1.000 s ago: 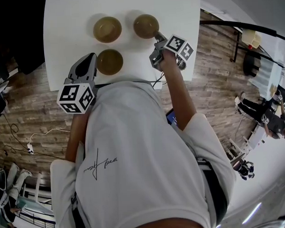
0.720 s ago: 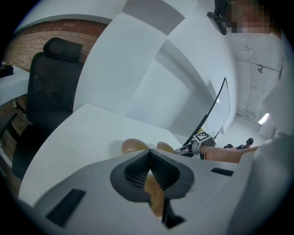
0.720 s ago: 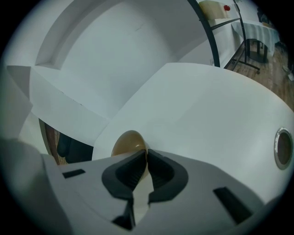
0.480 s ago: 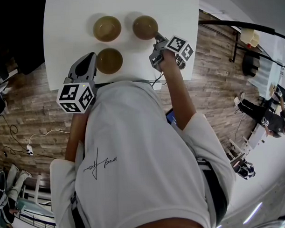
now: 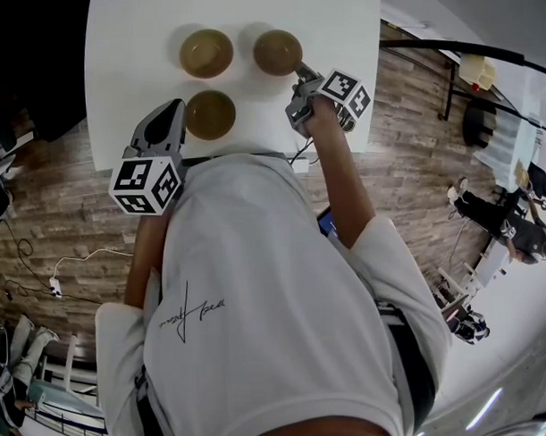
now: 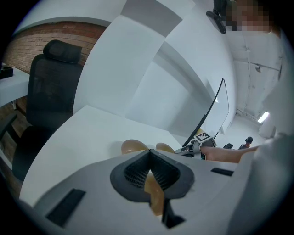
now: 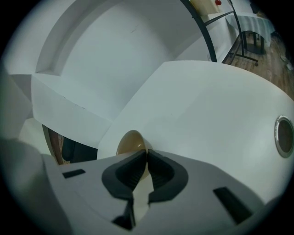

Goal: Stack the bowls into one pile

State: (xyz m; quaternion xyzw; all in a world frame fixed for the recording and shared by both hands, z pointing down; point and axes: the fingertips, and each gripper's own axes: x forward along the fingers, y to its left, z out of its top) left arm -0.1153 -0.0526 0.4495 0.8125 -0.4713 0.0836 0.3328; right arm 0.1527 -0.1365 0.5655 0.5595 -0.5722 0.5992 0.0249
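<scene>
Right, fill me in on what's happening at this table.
A person works a claw in each hand over three tan bowls on a white table; none are stacked yet. The right claw is closed at the near rim of the far right bowl, apparently pinching it. The left claw is closed beside the near bowl, whose edge shows beneath it; a grip there isn't clear. The far left bowl sits untouched.

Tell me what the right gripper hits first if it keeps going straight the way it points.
The right gripper, jaws together, points at the brown bowl just ahead on the white table. It would likely meet that bowl's near rim first, though depth is unclear.
</scene>
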